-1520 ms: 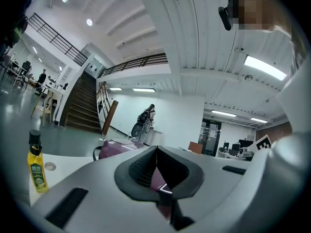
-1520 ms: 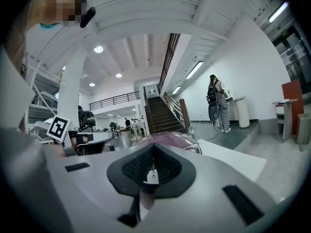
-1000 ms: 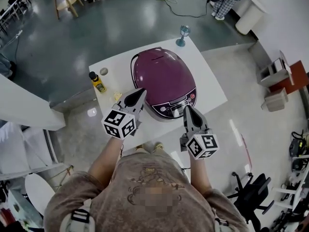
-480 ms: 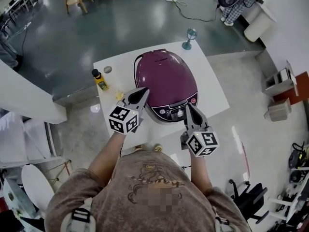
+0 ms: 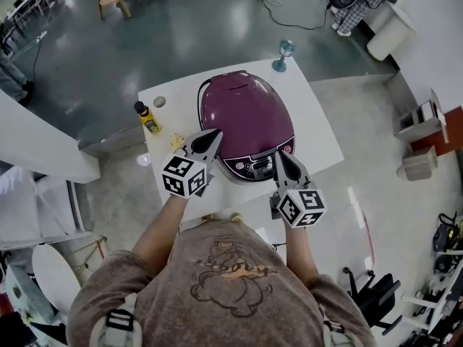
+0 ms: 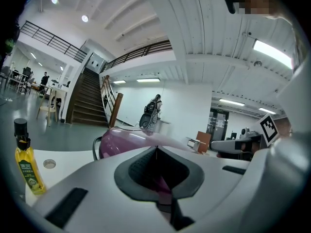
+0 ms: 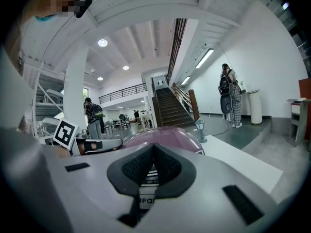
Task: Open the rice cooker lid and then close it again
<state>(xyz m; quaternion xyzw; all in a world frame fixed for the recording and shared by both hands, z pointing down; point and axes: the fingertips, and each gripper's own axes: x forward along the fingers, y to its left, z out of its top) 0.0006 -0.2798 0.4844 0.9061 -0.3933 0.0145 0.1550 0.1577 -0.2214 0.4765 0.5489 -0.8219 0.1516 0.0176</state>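
Legend. A small white table stood on a polished grey floor in an open hall, with a staircase behind it. The purple rice cooker, lid down, filled the middle of the table. Its control panel faced the person and was partly covered in the head view by both gripper tips. The table's near edge was cut off by the grippers and the person's forearms.

The left gripper was closed and empty, with its tips at the cooker's near left flank; contact could not be judged. The right gripper was likewise closed on nothing, just before the right end of the panel.

A yellow oil bottle stood near the table's left edge and a stemmed glass at its far edge. Bare tabletop lay to the right of the cooker, and open floor surrounded the table.
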